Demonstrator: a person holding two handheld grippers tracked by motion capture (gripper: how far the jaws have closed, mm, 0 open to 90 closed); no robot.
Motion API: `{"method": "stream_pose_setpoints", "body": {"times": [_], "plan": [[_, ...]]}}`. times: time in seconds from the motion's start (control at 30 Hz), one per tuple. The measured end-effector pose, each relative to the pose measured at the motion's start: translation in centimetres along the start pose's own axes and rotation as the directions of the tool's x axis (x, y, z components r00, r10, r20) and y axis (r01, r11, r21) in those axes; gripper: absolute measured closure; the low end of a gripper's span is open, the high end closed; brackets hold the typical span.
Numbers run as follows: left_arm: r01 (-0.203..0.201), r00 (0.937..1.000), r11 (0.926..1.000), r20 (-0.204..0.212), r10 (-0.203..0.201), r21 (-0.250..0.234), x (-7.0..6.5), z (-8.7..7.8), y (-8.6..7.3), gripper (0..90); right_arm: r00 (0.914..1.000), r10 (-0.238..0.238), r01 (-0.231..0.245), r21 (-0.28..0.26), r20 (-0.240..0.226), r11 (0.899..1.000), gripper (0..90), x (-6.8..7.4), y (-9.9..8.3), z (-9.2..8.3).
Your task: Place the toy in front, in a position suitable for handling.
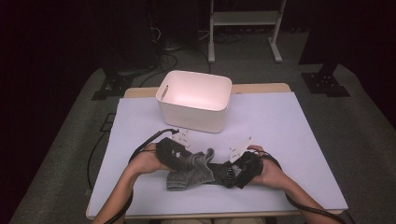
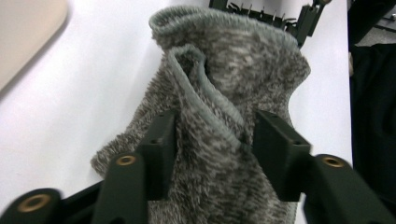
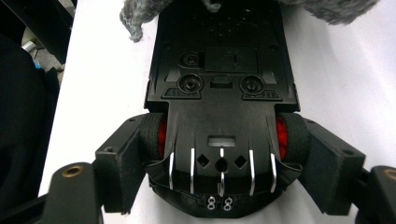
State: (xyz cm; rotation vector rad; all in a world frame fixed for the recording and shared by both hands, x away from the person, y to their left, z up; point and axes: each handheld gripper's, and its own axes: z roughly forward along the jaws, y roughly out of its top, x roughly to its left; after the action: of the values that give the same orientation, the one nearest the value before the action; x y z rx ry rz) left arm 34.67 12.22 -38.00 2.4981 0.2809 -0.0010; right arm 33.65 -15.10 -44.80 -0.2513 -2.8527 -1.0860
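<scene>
A grey knitted sock (image 2: 224,107), fuzzy and speckled light and dark, with a smooth ribbed rim folded into soft curls at its open end, lies bunched between the two jaws of the left gripper (image 2: 212,140). Its thick fabric fills the gap and touches both black pads, so the jaws seem to hold it, though how hard they press cannot be told. In the high view the sock (image 1: 189,170) sprawls on the table between the two hands, its flat end toward the person.

Past the far end of the sock, a toy car (image 3: 222,93) lies belly up: hard black plastic, a flat underside with moulded round bosses, screw heads and thin silver ribs at its near end. The right gripper (image 3: 222,163) clasps it across the body, each pad set against a black rubber tyre with a red hub. The sock's edge drapes over the car's far end.

Both grippers rest on a smooth pale sheet (image 1: 289,130) covering the wooden table (image 1: 261,87). Beyond the left gripper (image 1: 180,154) stands a white plastic bin (image 1: 194,109), rounded at the corners, open on top, well apart from the sock. Nothing lies between them. Cables trail back along the person's forearms.
</scene>
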Motion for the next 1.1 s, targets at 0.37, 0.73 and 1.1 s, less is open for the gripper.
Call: {"method": "stream_pose_setpoints", "body": {"times": [0.37, 0.73, 1.1], "plan": [[-0.060, 0.9972, 0.9982, 0.044, 0.060, -0.001, -0.6, 1.8, 0.1, 79.7, 0.9998, -0.005, 0.005, -0.011, 0.020, 1.000, 23.7, 0.3, 0.0, -0.1], [-0.172, 0.9755, 0.9851, 0.139, 0.171, -0.004, -2.6, 5.4, 4.8, 79.3, 0.9984, -0.037, 0.037, -0.017, 0.043, 0.999, 23.7, 0.7, 0.0, 0.2], [-0.179, 0.9756, 0.9836, 0.134, 0.174, 0.025, -2.5, 4.9, 4.0, 78.7, 0.9982, -0.044, 0.045, -0.026, 0.042, 0.999, 23.8, 0.6, -0.4, 0.3]]}}
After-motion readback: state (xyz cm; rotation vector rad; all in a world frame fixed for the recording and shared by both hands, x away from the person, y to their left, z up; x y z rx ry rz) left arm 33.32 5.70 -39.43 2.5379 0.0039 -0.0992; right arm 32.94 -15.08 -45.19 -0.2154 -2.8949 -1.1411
